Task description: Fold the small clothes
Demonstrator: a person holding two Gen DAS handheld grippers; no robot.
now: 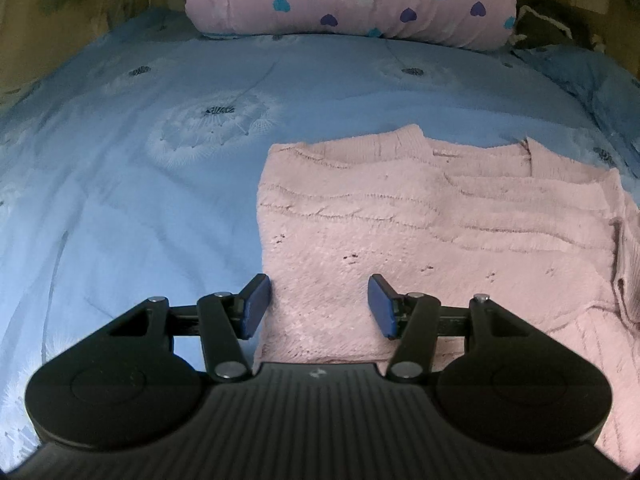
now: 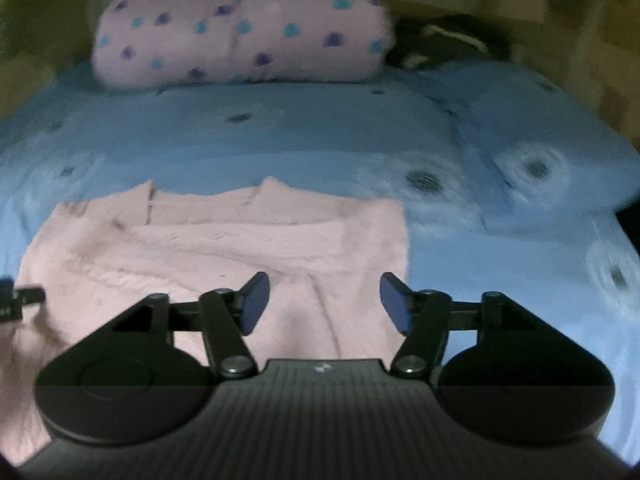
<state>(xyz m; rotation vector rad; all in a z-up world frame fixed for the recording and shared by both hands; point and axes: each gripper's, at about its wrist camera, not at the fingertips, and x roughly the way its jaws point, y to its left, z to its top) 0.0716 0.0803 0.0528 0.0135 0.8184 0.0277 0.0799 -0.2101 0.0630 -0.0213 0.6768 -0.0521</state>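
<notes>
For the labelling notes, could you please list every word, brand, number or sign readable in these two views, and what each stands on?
No readable text in either view.
Left tool: small pale mark on its black body, too small to read.
Right tool: the same mark, blurred.
Pink sweater: no label visible.
Rolled blanket: hearts only.
Blue bedcover: dandelion print only.

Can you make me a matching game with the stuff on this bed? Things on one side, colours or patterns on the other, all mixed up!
Things:
1. sweater
2. bedspread
3. rolled blanket
4. pads on the left gripper's fingers

Looks:
A. pink with blue and purple hearts
B. plain pale pink knit
C. dark blue
D. light blue with dandelion puffs

Right pairs: 1-B, 2-D, 3-A, 4-C.
</notes>
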